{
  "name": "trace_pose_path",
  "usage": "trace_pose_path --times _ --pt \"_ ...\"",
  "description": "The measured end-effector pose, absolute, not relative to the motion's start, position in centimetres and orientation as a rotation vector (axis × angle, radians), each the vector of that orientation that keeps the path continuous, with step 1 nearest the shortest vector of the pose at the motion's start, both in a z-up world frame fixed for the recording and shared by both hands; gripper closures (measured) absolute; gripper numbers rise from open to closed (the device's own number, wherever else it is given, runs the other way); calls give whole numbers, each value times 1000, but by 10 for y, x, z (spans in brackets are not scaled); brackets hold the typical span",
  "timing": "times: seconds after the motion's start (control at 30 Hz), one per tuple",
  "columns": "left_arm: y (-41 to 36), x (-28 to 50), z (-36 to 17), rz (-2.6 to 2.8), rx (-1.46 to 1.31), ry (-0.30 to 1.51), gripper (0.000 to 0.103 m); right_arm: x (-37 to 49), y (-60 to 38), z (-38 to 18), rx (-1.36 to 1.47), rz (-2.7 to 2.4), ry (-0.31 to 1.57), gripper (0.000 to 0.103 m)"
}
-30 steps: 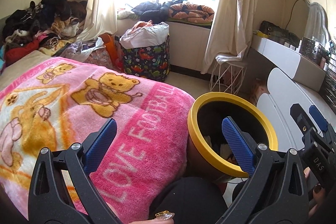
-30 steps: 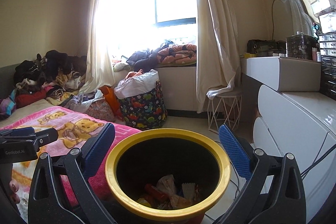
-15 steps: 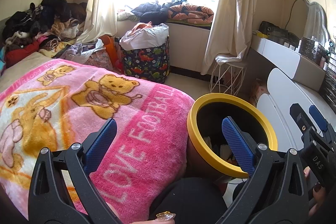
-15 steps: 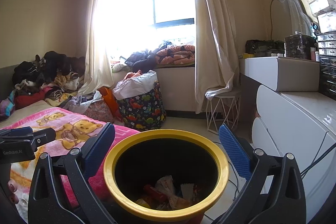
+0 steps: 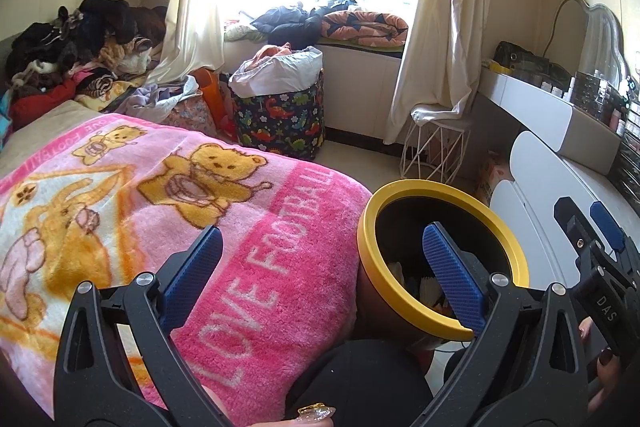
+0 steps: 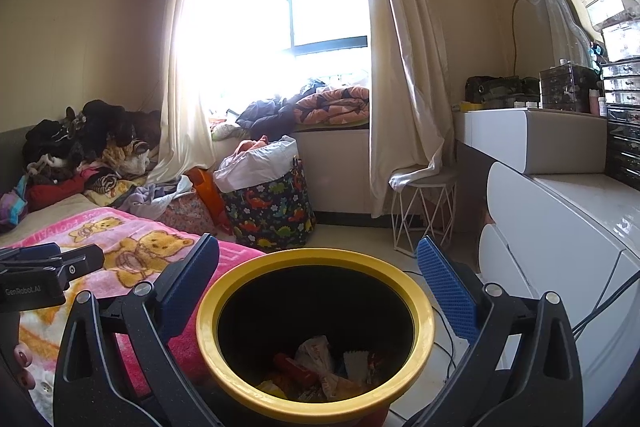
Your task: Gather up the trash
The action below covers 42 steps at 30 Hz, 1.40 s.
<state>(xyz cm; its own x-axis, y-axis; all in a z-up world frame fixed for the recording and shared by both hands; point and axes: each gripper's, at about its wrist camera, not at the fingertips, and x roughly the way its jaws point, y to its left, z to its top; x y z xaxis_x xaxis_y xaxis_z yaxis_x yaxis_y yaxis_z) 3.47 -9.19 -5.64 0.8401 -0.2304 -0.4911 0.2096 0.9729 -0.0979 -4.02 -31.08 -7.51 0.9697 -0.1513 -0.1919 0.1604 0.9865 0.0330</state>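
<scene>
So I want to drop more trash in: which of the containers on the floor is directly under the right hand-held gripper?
The black bin with the yellow rim, wrappers inside; the dinosaur-print fabric basket stands farther off by the window.

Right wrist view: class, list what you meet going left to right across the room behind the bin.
Heap of dark clothes on the bed → dinosaur-print fabric basket → white wire-frame stool → white rounded dresser.
</scene>
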Motion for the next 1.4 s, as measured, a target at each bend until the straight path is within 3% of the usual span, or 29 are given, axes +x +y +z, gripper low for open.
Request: trace_pose_path --times 0.63,0.87,1.07,1.17,1.4 --pt "-88 36 -51 -219 -26 514 11 -44 -312 -74 53 -153 190 7" --pt "-62 39 -41 -131 -53 527 11 -29 -292 -47 80 -51 195 7" --pt "62 46 -40 131 -315 608 11 21 -195 -19 39 303 263 6" --pt "158 33 -51 395 -395 634 11 55 -94 -27 -43 595 421 6" --pt "343 -40 -129 916 -393 762 11 69 162 -144 -385 1018 886 6"
